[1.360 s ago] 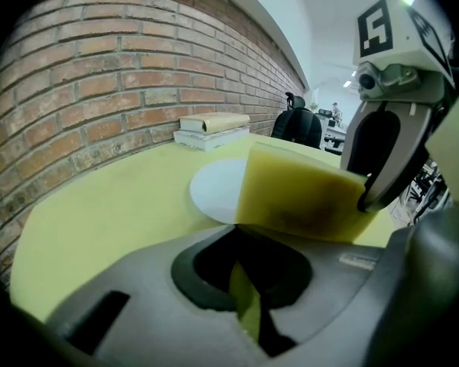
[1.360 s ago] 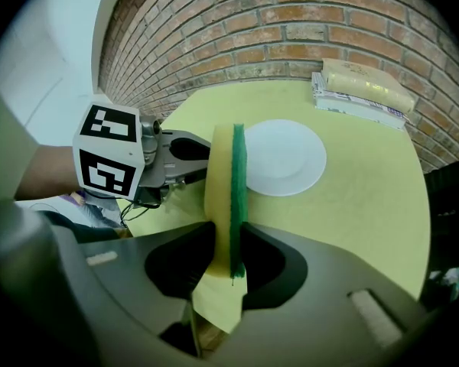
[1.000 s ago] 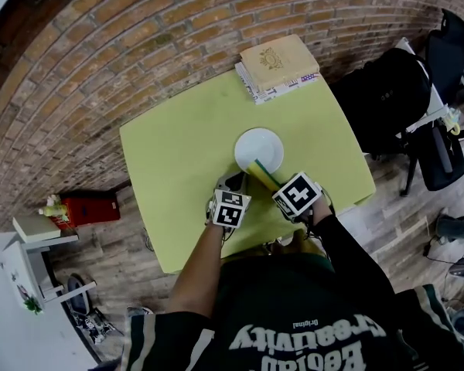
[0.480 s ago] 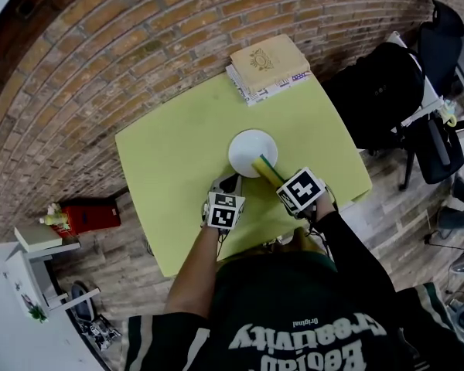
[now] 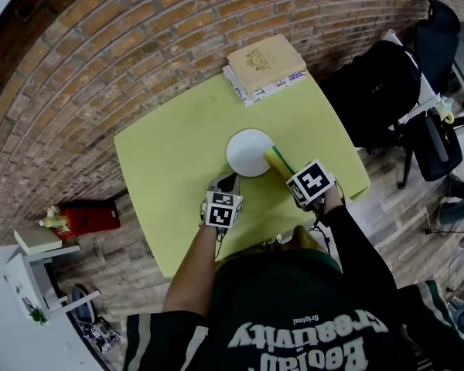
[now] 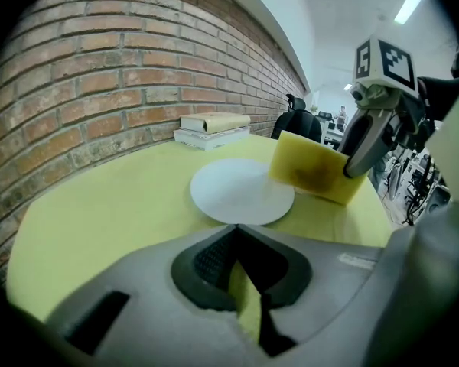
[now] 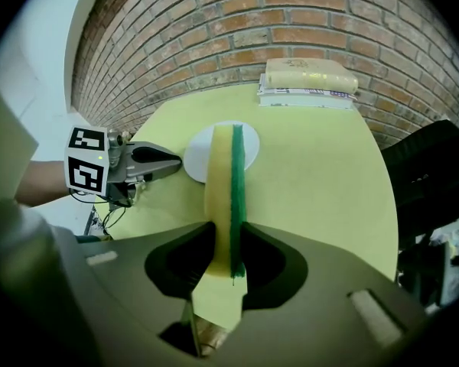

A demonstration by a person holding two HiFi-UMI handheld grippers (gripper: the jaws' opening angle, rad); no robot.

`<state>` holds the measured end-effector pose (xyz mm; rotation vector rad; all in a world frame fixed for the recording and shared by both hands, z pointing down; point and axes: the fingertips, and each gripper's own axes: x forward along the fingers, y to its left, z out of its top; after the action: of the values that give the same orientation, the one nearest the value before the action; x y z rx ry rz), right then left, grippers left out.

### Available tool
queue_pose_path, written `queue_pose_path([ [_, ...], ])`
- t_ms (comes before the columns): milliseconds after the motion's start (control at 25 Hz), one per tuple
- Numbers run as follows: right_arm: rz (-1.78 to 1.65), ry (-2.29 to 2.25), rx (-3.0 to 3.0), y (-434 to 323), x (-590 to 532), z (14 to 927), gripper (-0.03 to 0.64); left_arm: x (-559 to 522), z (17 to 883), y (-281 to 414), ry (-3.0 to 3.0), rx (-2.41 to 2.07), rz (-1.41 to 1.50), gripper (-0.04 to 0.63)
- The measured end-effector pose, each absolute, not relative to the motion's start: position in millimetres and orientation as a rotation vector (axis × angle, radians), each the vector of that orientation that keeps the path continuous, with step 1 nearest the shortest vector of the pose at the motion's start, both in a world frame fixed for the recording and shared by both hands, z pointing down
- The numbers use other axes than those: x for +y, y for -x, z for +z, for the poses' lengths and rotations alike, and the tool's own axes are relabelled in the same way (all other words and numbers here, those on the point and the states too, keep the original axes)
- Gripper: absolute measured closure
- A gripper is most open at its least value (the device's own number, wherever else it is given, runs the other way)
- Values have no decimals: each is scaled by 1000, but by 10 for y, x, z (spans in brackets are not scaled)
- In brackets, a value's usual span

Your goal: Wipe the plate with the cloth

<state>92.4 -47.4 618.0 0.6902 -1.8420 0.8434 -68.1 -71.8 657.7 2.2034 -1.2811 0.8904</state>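
White plate (image 5: 247, 151) sits near the middle of the yellow-green table (image 5: 166, 172). Stack of books (image 5: 264, 64) at the plate's 12 o'clock, at the table's far edge by the brick wall (image 5: 139, 45).

Right gripper (image 5: 292, 178) at the plate's 4 o'clock, jaws clamped on a yellow sponge (image 5: 278, 161) with a green scouring face. The sponge stands on edge, and its far end reaches the plate's rim at 4 o'clock. Contact with the plate cannot be told.

Left gripper (image 5: 229, 182) at the plate's 7 o'clock, just short of the rim and pointing at it. Its jaws are drawn together with nothing between them.

Black backpack (image 5: 379, 95) off the table at 3 o'clock.
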Motion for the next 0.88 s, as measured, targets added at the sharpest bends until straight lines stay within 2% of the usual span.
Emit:
queue_pose_path([
  [880,849,-718,-1843,-1035,-492,6186,500,-699,6564,659,-2198,-1301,941,591],
])
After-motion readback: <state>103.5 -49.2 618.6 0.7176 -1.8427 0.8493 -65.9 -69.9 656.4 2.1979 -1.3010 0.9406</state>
